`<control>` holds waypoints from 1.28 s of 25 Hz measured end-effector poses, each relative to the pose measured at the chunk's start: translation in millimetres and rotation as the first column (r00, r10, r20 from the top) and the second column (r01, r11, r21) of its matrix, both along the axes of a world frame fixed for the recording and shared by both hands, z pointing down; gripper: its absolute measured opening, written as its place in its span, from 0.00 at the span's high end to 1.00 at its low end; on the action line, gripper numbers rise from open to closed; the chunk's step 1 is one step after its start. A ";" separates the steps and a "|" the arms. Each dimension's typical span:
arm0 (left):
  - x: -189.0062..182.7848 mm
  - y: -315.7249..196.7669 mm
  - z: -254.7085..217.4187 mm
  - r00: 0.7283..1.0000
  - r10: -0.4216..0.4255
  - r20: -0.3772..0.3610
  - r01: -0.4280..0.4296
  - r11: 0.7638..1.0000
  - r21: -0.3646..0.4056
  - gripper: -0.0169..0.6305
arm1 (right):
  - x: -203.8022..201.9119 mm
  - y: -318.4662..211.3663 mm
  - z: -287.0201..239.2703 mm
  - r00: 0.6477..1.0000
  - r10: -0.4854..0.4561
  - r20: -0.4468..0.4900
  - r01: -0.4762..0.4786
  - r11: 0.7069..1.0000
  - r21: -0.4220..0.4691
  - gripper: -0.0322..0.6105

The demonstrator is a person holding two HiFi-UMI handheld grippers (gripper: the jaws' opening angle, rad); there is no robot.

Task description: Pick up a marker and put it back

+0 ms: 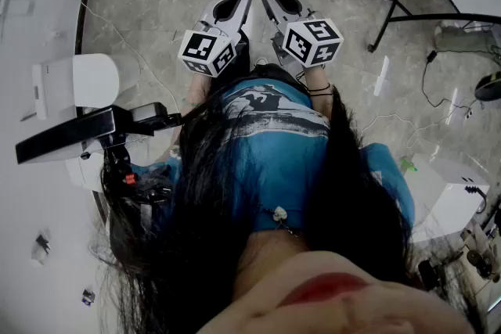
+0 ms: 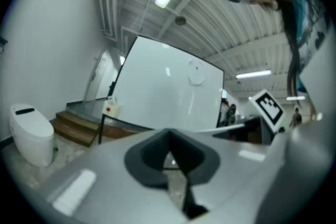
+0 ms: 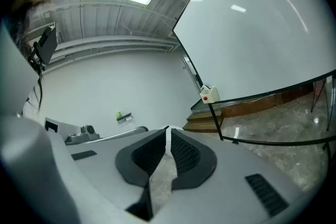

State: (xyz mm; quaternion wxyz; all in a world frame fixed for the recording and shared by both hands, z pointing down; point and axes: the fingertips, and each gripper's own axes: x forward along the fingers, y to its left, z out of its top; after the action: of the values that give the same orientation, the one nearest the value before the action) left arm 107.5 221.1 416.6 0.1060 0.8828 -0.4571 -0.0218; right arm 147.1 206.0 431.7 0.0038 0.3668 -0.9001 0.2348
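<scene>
Left of the large white whiteboard [image 2: 168, 86], a rounded white floor unit [image 2: 31, 131] stands beside low wooden steps [image 2: 79, 126]. At the whiteboard's lower corner on that side hangs a small white box with a red dot [image 2: 111, 108]. No marker can be made out in any view. That box is the likeliest place for it, but this is a guess.

Facing the whiteboard and well apart from it, the left gripper [image 2: 169, 136] has its jaws drawn together at the tips with nothing between them. Only grey marbled floor [image 1: 156, 19] shows through the slit. Just beside it, the right gripper [image 3: 168, 134] has its ribbed pads nearly touching, and it too is empty.

A marker should be light, stiff and smooth, so it may roll or slip. It is best taken across the middle of the barrel with the jaws square to it, clear of the cap.

The floor between the grippers and the whiteboard looks open. The black tubular stand [image 1: 391, 8] runs low under the whiteboard, and loose cables lie on the floor to the right of the whiteboard. Both are things to step around on the way in.
</scene>
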 end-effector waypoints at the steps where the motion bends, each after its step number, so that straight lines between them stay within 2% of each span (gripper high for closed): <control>1: -1.2 -1.7 -1.0 1.000 -0.003 -0.001 0.003 1.000 0.001 0.97 | 1.9 -1.8 -0.1 1.000 0.006 0.000 -0.006 1.000 -0.002 0.89; 5: -18.3 -31.1 1.2 1.000 -0.002 -0.006 0.002 1.000 -0.004 0.97 | -4.0 -31.4 5.2 0.999 0.035 -0.004 -0.035 0.999 -0.018 0.89; 13: -86.5 -146.9 0.6 1.000 0.028 -0.001 -0.028 1.000 0.000 0.97 | -59.4 -139.6 13.9 0.997 0.074 -0.024 -0.075 0.996 -0.044 0.89; 17: -133.0 -202.1 -8.0 0.999 0.026 -0.020 -0.026 1.000 0.004 0.97 | -99.3 -189.6 4.7 0.995 0.092 -0.026 -0.093 0.995 -0.037 0.89; 21: -160.1 -248.1 0.4 0.999 0.042 -0.026 -0.042 0.999 -0.005 0.97 | -125.2 -234.1 10.2 0.993 0.108 -0.037 -0.109 0.993 -0.039 0.89; 26: -190.4 -289.4 7.0 0.998 0.060 -0.029 -0.060 0.998 -0.018 0.97 | -152.8 -271.2 19.1 0.990 0.129 -0.055 -0.132 0.989 -0.060 0.89; 32: -204.0 -312.9 21.3 0.996 0.060 -0.066 -0.065 0.996 -0.067 0.97 | -158.8 -295.8 22.4 0.985 0.148 -0.088 -0.155 0.986 -0.068 0.89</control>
State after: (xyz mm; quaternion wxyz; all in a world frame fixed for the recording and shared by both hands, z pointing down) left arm -96.5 -91.9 438.0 0.1517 0.8913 -0.4261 -0.0307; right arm -11.7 -89.8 454.1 0.0369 0.4433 -0.8593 0.2525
